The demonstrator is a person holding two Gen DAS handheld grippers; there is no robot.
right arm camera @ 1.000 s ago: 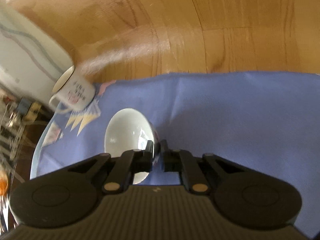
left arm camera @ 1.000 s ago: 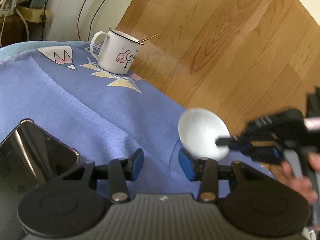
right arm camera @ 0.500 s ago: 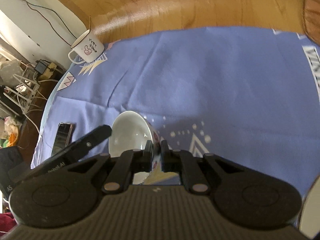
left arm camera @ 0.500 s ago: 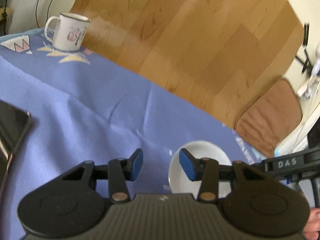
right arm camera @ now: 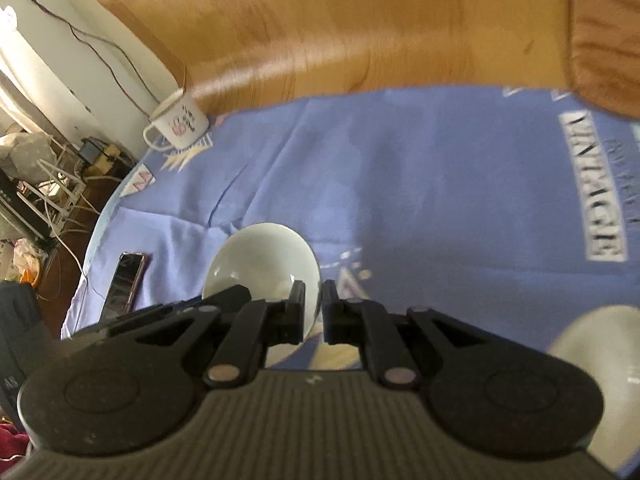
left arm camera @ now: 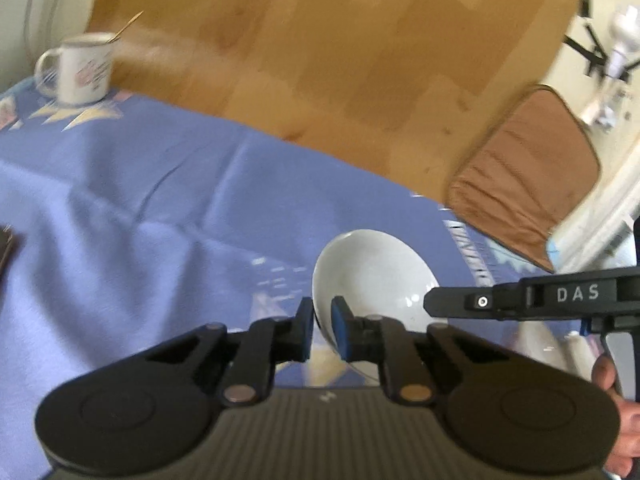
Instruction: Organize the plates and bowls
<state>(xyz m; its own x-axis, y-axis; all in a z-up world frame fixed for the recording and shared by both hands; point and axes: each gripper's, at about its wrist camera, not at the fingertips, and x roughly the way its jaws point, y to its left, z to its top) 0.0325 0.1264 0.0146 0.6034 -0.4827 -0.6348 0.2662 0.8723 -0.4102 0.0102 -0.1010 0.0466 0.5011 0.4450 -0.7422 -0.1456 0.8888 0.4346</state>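
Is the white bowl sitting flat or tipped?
Tipped: the white bowl is clamped at its rim by both grippers, left and right.

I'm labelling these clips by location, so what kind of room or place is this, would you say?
Probably a lived-in home, not a lab: a table under a purple printed cloth, a wooden floor, an enamel mug and loose cables on a cluttered shelf by the wall.

Left tool (left arm camera: 320, 326): matte black body with a ribbed grey top plate, two round black discs at its sides, and metal pivot pins, one silver and one brass; blue pads (left arm camera: 339, 330) line its fingers. Right tool (right arm camera: 313, 312): same build, black pads. Its side arm bears white letters "DAS" and a silver screw.
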